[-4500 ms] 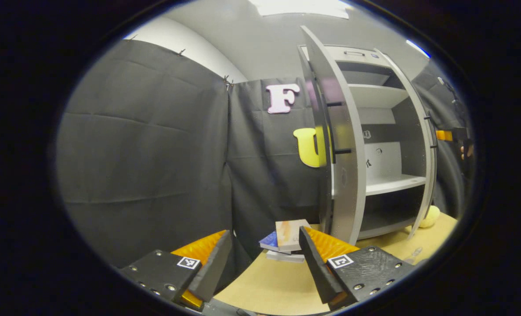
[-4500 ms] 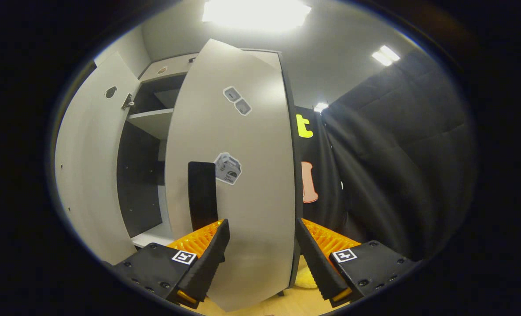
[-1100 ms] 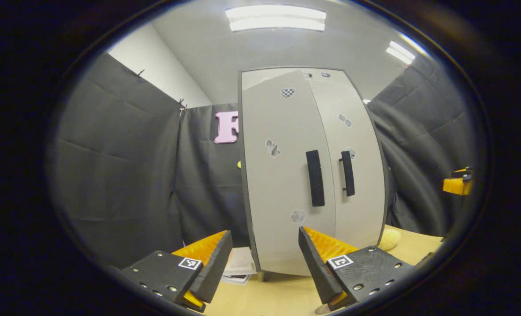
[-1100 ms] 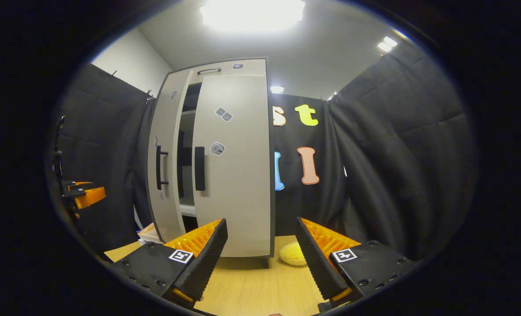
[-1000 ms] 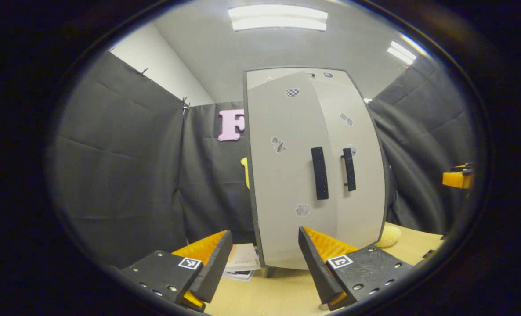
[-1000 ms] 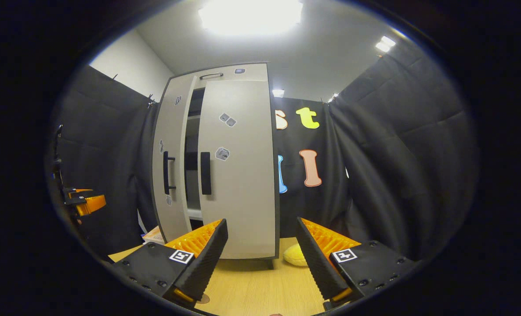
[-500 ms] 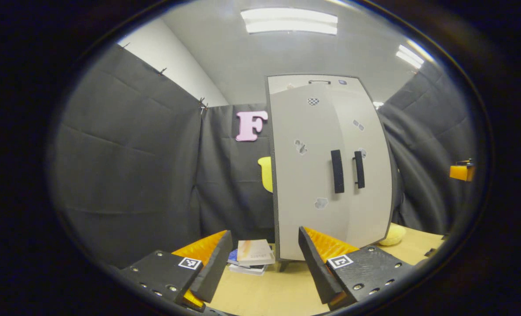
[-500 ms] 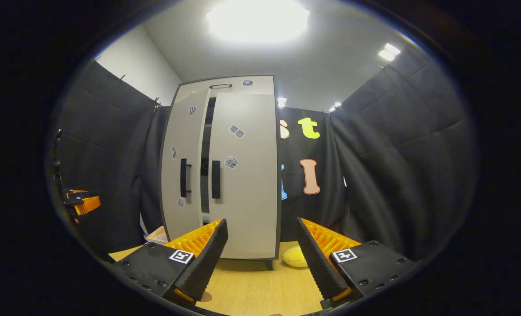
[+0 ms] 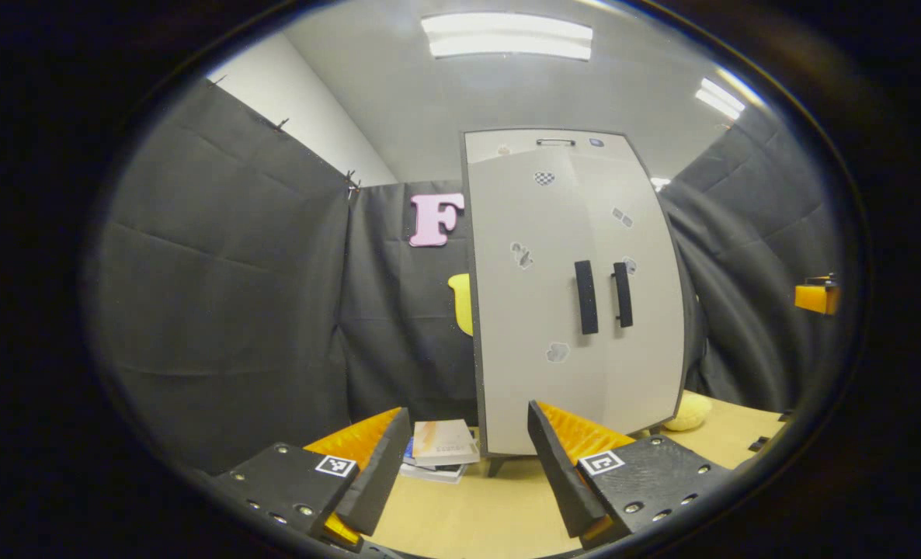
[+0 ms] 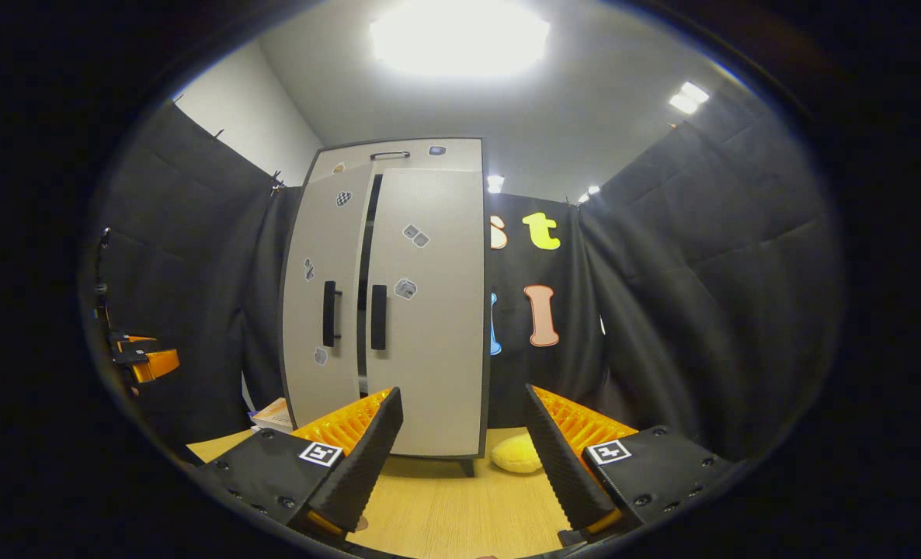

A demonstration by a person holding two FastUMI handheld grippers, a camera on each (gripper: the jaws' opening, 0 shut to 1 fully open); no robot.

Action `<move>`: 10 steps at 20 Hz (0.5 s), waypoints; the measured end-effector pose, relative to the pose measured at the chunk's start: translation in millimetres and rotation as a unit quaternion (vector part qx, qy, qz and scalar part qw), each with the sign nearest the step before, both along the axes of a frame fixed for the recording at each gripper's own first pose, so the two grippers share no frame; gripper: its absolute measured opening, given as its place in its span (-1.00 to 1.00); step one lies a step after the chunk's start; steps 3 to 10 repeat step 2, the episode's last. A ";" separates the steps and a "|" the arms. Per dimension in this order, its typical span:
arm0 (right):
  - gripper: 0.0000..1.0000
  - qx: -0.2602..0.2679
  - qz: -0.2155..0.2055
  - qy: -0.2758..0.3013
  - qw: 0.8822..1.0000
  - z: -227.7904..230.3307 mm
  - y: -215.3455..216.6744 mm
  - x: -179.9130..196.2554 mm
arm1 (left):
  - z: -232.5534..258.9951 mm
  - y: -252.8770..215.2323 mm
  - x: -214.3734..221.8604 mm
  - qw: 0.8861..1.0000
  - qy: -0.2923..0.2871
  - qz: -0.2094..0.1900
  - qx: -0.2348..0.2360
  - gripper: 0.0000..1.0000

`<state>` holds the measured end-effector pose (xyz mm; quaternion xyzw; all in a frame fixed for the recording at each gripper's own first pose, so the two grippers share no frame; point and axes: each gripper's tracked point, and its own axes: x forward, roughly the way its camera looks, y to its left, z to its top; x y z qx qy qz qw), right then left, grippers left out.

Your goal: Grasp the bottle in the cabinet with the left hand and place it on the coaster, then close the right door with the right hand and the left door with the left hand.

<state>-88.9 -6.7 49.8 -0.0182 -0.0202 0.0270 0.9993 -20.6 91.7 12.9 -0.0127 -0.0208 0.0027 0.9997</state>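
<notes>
Left gripper view: the left gripper (image 9: pixel 468 454) is spread, holding nothing, before the tall grey 2-door cabinet (image 9: pixel 577 295).

Right gripper view: the right gripper (image 10: pixel 464 450) gapes empty (a dark slit between the doors); bottle unseen.

Bare light wooden surface (image 10: pixel 445 505) lies before the tall grey two-door cabinet (image 9: pixel 577 310), flanked by stacked books (image 9: pixel 441 450) and a yellow sponge-like lump (image 10: pixel 516 454).
</notes>
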 end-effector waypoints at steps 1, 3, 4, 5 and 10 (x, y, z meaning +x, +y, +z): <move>0.97 0.000 0.000 0.000 1.000 0.3 0.7 1.1 | 1.0 0.9 -0.4 1.000 -0.001 0.002 0.002 0.76; 0.97 0.000 0.001 0.000 1.000 0.6 1.0 1.7 | 2.3 1.2 -1.1 1.000 -0.001 0.004 0.003 0.76; 0.97 0.000 0.001 0.000 1.000 0.6 1.0 1.7 | 2.3 1.2 -1.1 1.000 -0.001 0.004 0.003 0.76; 0.97 0.000 0.001 0.000 1.000 0.6 1.0 1.7 | 2.3 1.2 -1.1 1.000 -0.001 0.004 0.003 0.76; 0.97 0.000 0.001 0.000 1.000 0.6 1.0 1.7 | 2.3 1.2 -1.1 1.000 -0.001 0.004 0.003 0.76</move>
